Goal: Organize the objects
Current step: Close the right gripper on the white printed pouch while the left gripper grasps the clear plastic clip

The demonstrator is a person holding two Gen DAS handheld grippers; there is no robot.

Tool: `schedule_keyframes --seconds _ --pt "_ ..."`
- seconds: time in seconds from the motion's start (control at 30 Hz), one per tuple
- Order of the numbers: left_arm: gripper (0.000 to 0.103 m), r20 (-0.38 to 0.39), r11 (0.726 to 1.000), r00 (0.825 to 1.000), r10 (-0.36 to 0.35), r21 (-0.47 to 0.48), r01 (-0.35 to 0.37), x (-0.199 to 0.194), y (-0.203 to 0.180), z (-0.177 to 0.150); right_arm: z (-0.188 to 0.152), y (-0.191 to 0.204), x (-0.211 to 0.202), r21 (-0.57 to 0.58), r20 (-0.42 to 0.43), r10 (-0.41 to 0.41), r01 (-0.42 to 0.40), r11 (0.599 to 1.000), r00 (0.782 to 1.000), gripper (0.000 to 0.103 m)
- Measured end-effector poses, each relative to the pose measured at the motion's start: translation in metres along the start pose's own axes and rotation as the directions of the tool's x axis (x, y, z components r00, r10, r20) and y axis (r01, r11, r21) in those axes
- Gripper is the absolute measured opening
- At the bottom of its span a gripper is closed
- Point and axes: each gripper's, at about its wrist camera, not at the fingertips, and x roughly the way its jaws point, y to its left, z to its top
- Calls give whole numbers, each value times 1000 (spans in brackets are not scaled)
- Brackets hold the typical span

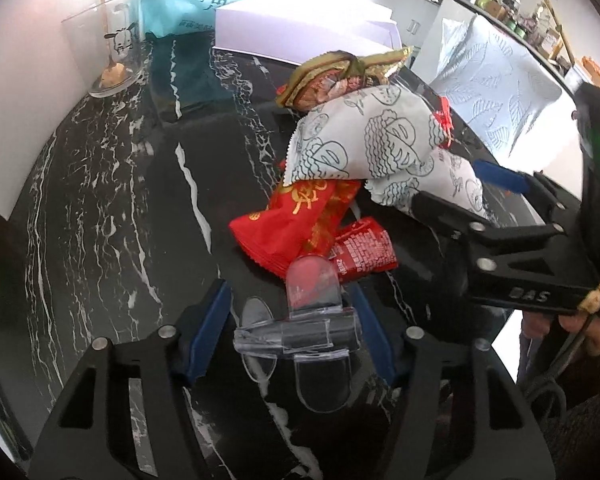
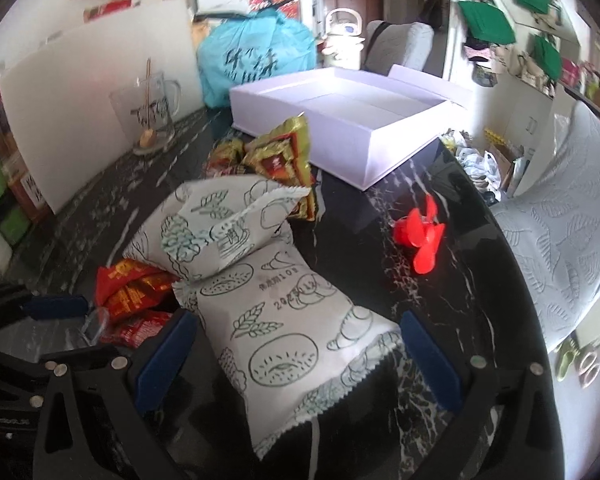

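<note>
A clear plastic clip (image 1: 300,332) lies on the black marble table between the blue pads of my open left gripper (image 1: 296,332), apart from both. Red snack packets (image 1: 300,224) lie just beyond it. My right gripper (image 2: 296,356) is open around the near end of a white printed snack bag (image 2: 284,340), pads apart from it; it also shows in the left wrist view (image 1: 496,200). A second white bag (image 2: 224,220) leans on the first. Gold snack packets (image 2: 280,156) lie behind. A red clip (image 2: 420,236) lies to the right. A white open box (image 2: 340,120) stands at the back.
A glass mug with a wooden spoon (image 2: 152,116) stands at the back left by a white board (image 2: 80,112). A blue bag (image 2: 256,64) sits behind the box. A chair with a leaf-patterned cover (image 2: 568,216) stands at the table's right edge.
</note>
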Motion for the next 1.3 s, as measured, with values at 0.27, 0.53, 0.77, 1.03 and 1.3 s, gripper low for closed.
schedule_keyframes --seconds 0.27,0.53,0.77,1.03,1.3 --pt "63 -24 1000 1000 17 19 -16 -1 0 0 1 2 6 -76 3 -2 2 997 1000 103" --pt "64 -81 1000 996 28 7 -28 -4 7 -4 -12 3 -7 -94 -26 75 -77 993 997 78" --pt "65 -110 999 994 20 -35 -24 -11 10 -12 -23 6 -20 -101 -51 119 -124 987 992 76" --pt "82 -100 997 992 75 -3 -76 -7 5 -17 -26 8 -19 -128 -44 118 -122 984 992 84" --pt "72 -45 991 991 126 39 -124 -9 3 -25 -29 8 -9 -130 -74 106 -115 985 992 87"
